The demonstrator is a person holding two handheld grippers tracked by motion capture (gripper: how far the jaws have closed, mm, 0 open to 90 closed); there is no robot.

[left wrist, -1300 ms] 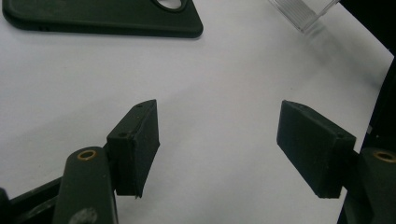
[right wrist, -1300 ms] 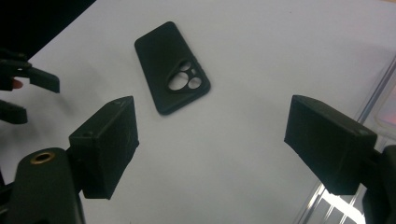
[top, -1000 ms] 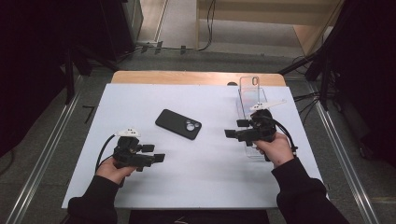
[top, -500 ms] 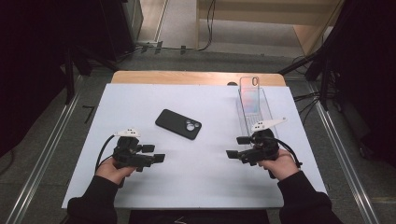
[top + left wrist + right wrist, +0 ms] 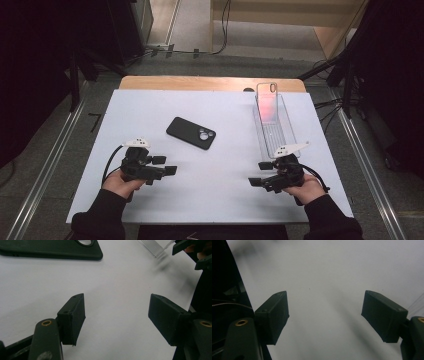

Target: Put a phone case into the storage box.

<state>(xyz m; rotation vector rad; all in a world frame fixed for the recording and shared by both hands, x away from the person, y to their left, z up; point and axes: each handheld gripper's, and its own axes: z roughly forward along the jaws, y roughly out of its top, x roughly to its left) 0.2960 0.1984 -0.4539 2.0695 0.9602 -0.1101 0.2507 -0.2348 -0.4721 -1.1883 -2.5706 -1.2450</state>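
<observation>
A black phone [image 5: 191,133] lies face down on the white table [image 5: 225,150], left of the middle; its edge runs along the top of the left gripper view [image 5: 50,251]. At the near left my left gripper [image 5: 165,165] [image 5: 116,312] points right with its jaws wide apart and nothing between them. My right gripper [image 5: 259,173] [image 5: 325,312] is held low at the near right, pointing left, jaws open over bare white surface. It also appears far off in the left gripper view [image 5: 193,252].
A clear tray [image 5: 274,131] [image 5: 155,246] runs lengthwise at the right of the table. A clear case with a pink glow [image 5: 267,102] leans upright at its far end. A dark sleeve with a zip [image 5: 223,300] borders the right gripper view's left.
The right hand has drawn its gripper back from beside the tray to the near right of the table and lowered it. The left hand has stayed put.
</observation>
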